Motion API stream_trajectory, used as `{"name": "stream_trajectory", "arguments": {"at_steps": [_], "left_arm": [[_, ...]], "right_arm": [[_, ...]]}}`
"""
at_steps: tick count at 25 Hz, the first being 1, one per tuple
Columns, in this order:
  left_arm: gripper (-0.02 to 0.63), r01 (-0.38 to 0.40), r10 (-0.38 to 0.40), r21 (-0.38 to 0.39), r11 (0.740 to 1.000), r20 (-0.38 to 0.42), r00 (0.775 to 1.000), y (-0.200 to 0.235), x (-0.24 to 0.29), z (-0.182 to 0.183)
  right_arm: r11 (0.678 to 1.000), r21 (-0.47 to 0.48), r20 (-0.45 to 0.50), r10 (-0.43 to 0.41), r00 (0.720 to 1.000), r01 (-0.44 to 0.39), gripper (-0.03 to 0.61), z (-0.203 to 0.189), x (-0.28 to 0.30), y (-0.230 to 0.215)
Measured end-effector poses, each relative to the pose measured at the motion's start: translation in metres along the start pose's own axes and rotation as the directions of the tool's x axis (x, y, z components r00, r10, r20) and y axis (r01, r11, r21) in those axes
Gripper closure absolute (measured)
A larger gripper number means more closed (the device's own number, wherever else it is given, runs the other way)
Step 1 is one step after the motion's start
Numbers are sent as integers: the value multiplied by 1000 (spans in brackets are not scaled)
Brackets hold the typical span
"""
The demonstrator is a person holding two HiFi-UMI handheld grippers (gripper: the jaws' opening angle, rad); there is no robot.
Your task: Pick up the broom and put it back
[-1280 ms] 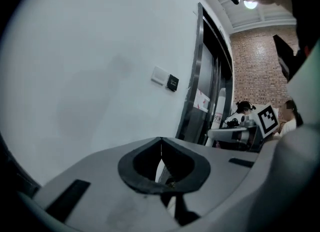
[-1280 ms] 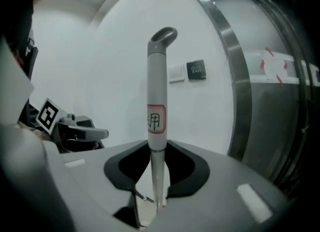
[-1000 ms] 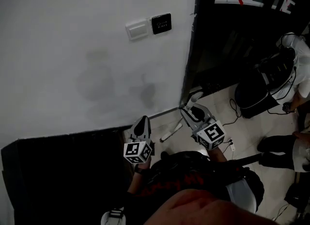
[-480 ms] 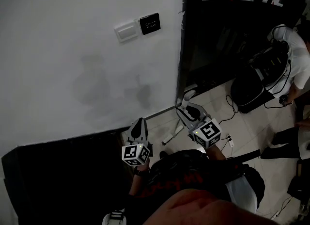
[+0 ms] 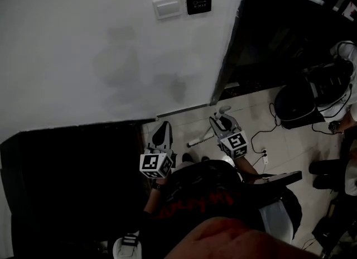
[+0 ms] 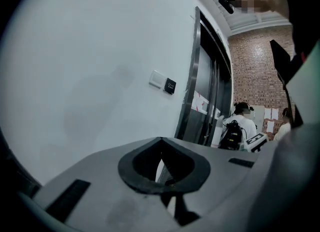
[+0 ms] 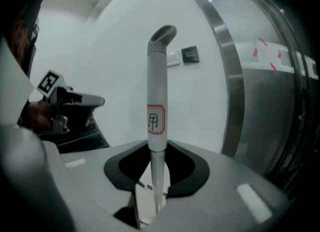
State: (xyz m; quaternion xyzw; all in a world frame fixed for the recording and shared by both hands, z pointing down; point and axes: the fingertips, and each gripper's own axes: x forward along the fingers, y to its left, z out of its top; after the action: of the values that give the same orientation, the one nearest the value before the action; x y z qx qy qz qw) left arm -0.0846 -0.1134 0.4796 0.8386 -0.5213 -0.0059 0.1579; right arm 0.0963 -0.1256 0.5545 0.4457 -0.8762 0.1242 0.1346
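The right gripper (image 7: 158, 168), clamped on the broom (image 7: 156, 91) handle, had sunk beside the wall (image 5: 83, 57); set-down seemed near. The left gripper (image 6: 162, 168) stood closed, empty.

two grippers are counted: left gripper (image 5: 163, 129), right gripper (image 5: 221, 121); one broom (image 7: 156, 91); one white wall plate (image 5: 169, 7); one black wall plate (image 5: 199, 1).
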Motion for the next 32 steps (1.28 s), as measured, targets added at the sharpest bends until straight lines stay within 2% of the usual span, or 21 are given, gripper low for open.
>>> {"name": "stream_trajectory", "arguments": {"at_steps": [3, 6, 10, 17, 20, 25, 32], "left_arm": [[611, -45, 44, -6, 999, -40, 998, 2, -20, -11], [611, -81, 81, -10, 997, -61, 995, 14, -26, -15], [611, -139, 138, -9, 990, -92, 986, 42, -34, -27], [611, -251, 243, -25, 968, -166, 956, 70, -74, -50], [611, -301, 290, -39, 953, -178, 940, 86, -86, -55], [611, -363, 351, -39, 931, -182, 919, 104, -104, -56], [611, -323, 308, -39, 945, -213, 927, 89, -100, -62]], "right_arm": [[1000, 0, -110, 23, 994, -24, 488, -53, 20, 5], [1000, 2, -198, 9, 980, -8, 488, -97, 44, -3], [1000, -1, -255, -14, 967, 14, 489, -145, 96, -18], [999, -34, -390, 23, 921, -39, 489, -216, 173, -18], [999, -44, -387, -4, 922, -14, 489, -226, 207, -34], [999, -50, -384, -17, 923, -2, 489, -217, 257, -52], [997, 36, -424, -42, 905, 63, 488, -198, 326, -98]]}}
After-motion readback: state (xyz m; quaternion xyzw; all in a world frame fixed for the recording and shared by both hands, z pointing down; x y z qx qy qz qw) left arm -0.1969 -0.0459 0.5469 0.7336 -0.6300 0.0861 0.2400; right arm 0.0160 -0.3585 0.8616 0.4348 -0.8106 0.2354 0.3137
